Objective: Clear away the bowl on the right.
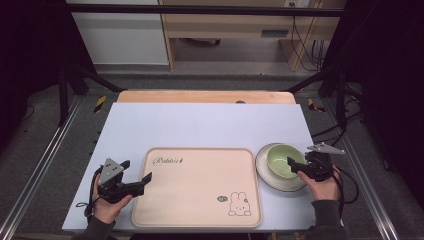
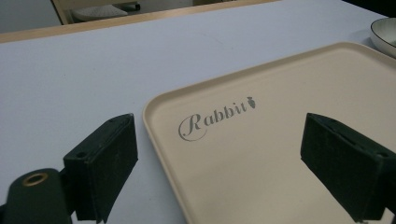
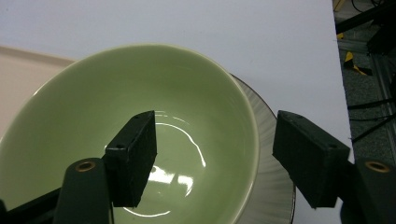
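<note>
Two jaws of right gripper [image 3: 212,158] apart, astride green bowl [image 3: 140,121] rim, not pinching yet. Hard, smooth, slippery, breakable; best grabbed at rim. Left gripper [image 2: 219,163] wide, empty.

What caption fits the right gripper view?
Right gripper straddles the green bowl rim, bowl sitting on a white plate.

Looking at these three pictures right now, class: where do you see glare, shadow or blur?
Right gripper view: bright curved glare inside the green bowl; the near jaws look soft. Left gripper view: the tray evenly lit, its lettering sharp, the jaws slightly blurred. High view: the table bright, its surroundings dark.
</note>
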{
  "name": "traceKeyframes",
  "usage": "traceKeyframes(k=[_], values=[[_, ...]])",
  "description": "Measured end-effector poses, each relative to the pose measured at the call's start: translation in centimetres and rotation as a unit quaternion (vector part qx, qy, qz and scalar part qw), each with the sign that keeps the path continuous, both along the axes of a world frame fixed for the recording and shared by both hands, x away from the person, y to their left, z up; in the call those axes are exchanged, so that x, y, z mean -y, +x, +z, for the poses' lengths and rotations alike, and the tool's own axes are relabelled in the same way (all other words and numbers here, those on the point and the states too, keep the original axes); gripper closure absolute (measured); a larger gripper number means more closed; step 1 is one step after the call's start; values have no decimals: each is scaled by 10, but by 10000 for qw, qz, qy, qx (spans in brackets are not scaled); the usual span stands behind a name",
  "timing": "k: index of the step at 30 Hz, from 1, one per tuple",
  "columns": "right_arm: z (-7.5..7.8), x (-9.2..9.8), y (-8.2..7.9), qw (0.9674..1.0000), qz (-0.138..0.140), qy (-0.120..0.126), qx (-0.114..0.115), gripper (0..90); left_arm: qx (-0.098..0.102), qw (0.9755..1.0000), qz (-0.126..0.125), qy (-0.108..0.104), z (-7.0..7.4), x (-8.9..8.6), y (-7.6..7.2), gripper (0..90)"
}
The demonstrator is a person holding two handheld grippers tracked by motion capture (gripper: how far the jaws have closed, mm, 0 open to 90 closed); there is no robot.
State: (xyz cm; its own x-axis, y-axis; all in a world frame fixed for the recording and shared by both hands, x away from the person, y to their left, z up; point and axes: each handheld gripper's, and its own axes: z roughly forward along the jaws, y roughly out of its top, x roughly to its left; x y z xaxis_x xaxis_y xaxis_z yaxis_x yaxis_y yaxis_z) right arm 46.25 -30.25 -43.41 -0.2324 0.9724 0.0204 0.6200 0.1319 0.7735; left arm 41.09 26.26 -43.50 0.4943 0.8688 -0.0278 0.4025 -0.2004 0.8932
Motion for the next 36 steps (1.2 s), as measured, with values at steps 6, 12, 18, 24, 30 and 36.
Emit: traceKeyframes(k=[6, 12, 18, 24, 30, 36], values=[[-1, 2, 1, 9998, -53, 33, -167, 379, -4, 10000, -4, -8, 0, 1, 0, 109], [-3, 1, 4, 9992, -8, 56, -396, 448, -21, 10000, -12, 7, -1, 1, 0, 109], [-6, 2, 6, 9977, -6, 219, -647, 506, -29, 10000, -33, 21, -1, 1, 0, 109], [-9, 3, 8, 9966, -34, 262, -785, 547, -59, 10000, -32, 27, -3, 2, 1, 110], [-8, 6, 9, 9948, -113, 340, -952, 615, -61, 10000, -46, 38, -2, 2, 1, 112], [-10, 6, 11, 9934, -179, 302, -1093, 665, -56, 10000, -55, 45, -3, 3, 1, 112]])
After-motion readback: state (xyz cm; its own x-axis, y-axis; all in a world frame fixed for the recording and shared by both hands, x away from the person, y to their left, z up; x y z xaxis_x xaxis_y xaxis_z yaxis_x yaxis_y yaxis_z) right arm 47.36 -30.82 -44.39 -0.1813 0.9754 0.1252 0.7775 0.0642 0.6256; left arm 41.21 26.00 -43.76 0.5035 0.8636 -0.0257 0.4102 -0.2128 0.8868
